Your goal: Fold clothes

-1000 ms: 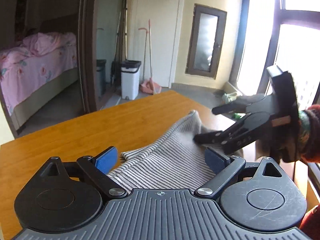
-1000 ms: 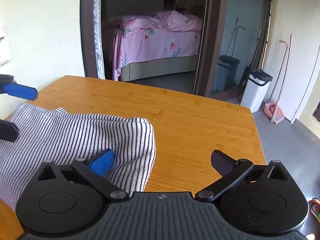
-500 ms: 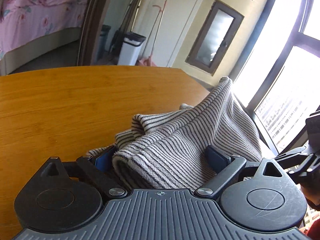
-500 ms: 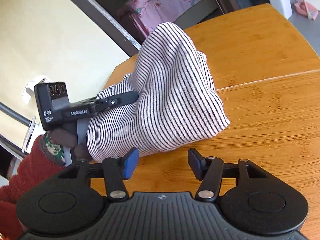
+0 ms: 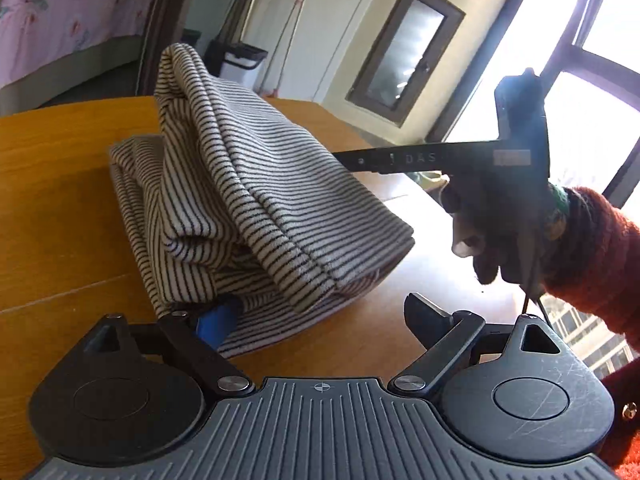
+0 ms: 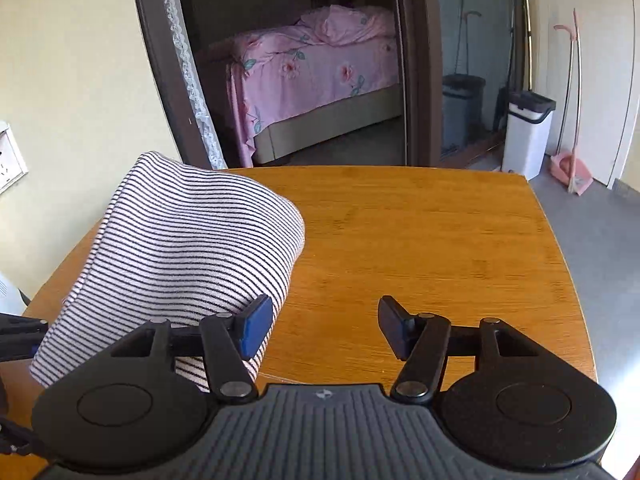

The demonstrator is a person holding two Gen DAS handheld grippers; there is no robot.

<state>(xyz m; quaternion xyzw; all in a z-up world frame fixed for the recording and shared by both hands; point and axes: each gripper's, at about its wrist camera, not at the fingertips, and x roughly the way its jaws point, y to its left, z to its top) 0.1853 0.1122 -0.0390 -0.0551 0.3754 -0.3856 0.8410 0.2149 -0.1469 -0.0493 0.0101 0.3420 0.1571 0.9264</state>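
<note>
On the wooden counter (image 6: 420, 240), toward its left side in the right wrist view, lies the striped garment (image 5: 256, 200), folded into a thick bundle with its top layers humped upward and its lower layers flat on the wood. The only writing that can be read is "DAS" in pale letters on the side of the right gripper (image 5: 352, 160), seen from the left wrist camera; a small pale label farther back on that tool is too blurred to read.

The left gripper (image 5: 316, 316) is released, its jaws spread wide: the blue-padded left finger is tucked against the near fold of the garment while the right finger stands apart over bare wood. The right gripper, in its own view, is likewise spread, its blue left finger touching the garment's near right edge and the other finger over bare counter. From the left wrist camera its tip meets the far side of the bundle, where the cloth hides the ends of the fingers. A hand (image 5: 496, 216) in a dark glove with a red knitted sleeve holds it.

The counter's far edge and rounded right corner show plainly, with a broad stretch of bare wood to the right of the garment. Beyond the edge stand a white bin (image 6: 526, 136), a pink broom and dustpan (image 6: 574, 160), and through the doorway a bed (image 6: 316, 68) with pink floral sheets.
</note>
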